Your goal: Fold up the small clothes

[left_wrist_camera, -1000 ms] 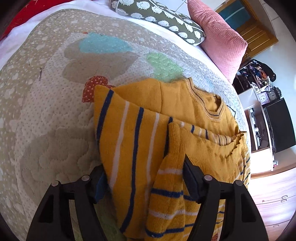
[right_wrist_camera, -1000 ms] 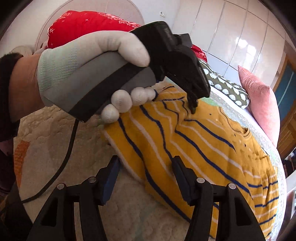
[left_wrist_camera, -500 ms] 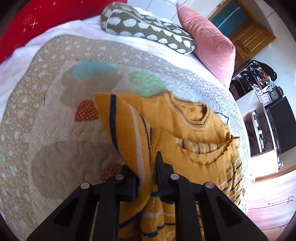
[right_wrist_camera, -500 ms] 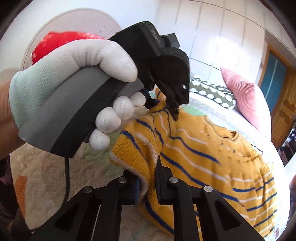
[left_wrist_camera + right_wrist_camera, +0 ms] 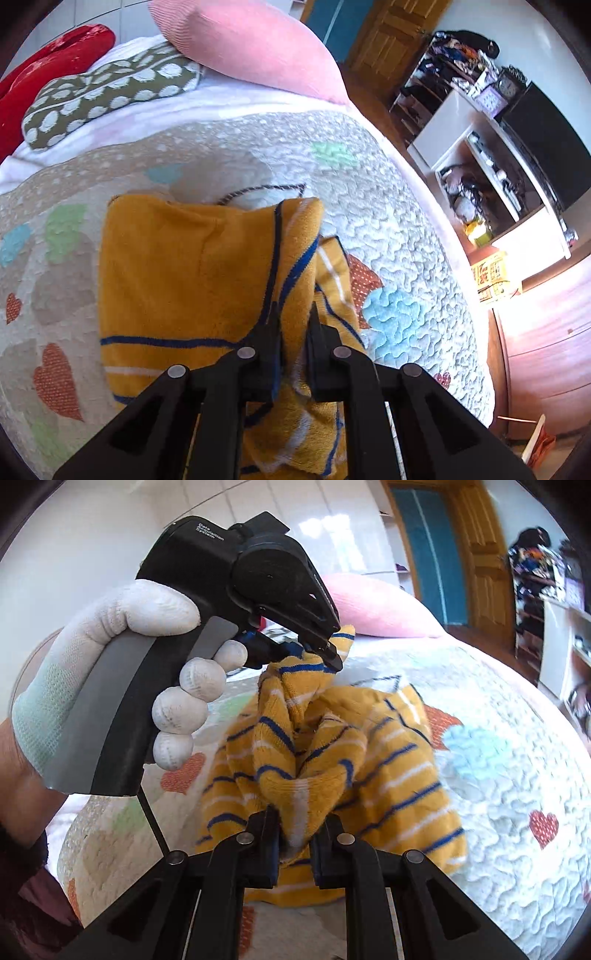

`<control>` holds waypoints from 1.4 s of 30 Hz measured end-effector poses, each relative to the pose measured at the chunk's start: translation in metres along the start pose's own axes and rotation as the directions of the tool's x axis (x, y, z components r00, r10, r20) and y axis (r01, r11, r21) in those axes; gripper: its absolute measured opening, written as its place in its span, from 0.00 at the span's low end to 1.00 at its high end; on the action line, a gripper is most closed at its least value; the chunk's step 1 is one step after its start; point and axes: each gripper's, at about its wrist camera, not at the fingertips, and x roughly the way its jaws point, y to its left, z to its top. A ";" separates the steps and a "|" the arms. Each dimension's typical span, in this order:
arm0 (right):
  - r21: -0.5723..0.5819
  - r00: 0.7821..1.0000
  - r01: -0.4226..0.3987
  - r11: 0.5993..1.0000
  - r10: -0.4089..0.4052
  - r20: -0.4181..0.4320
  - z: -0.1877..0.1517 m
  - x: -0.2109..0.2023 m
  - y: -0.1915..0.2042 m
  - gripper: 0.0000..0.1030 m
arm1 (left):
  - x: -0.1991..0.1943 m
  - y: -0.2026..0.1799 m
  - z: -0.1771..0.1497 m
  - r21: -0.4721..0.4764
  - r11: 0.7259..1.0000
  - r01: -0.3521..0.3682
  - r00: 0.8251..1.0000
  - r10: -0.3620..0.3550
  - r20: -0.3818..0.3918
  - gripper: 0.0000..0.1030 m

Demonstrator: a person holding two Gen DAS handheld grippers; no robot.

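You are carrying one edge of the sweater [image 5: 192,273] across its body to make a fold. The left gripper [image 5: 293,325] is clamped on a bunched hem fold; its jaws have just been closing, and striped knit is pinched between them. The right gripper [image 5: 295,830] is closed on another bunch of the same edge, knit pressed between its pads.

To do this step well:
- Keep both grippers level with each other, so the lifted edge is travelling as one straight line.
- Keep the cloth lightly taut between the two grips; slack here is likely to leave a crease.
- Lay the edge down parallel to the far side before releasing.

In the right wrist view, your gloved left hand [image 5: 122,686] is holding the left gripper above and beyond the right one, with the sweater hanging bunched between the two.

The sweater is lying on the quilt [image 5: 388,206] of the bed, partly lifted. Its plain inner face is showing in the left wrist view, spreading out ahead of the gripper and to its left. The pillows [image 5: 251,44] are lying well beyond it.
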 end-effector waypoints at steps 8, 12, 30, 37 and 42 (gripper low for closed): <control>0.198 0.994 -0.080 0.977 0.093 -0.060 -0.014 0.002 -0.064 0.13 | -0.011 -0.029 -0.016 0.027 1.000 -0.006 1.000 0.006 0.016 0.23; 0.250 0.993 -0.065 0.966 0.087 -0.078 -0.020 0.001 -0.083 0.17 | -0.047 -0.018 -0.033 0.034 0.996 -0.086 0.992 0.082 0.092 0.41; 0.323 0.957 -0.139 0.936 0.211 -0.199 0.074 0.061 -0.096 0.16 | -0.095 0.032 -0.192 -0.112 0.968 -0.224 0.956 0.240 0.168 0.44; 0.252 0.980 0.044 0.967 0.007 -0.198 0.085 0.057 -0.118 0.14 | -0.104 0.036 -0.211 -0.115 0.955 -0.274 0.935 0.293 0.201 0.49; 0.123 0.936 0.157 0.980 -0.108 -0.334 0.062 0.091 -0.118 0.18 | -0.106 0.045 -0.220 -0.166 0.948 -0.273 0.933 0.302 0.194 0.49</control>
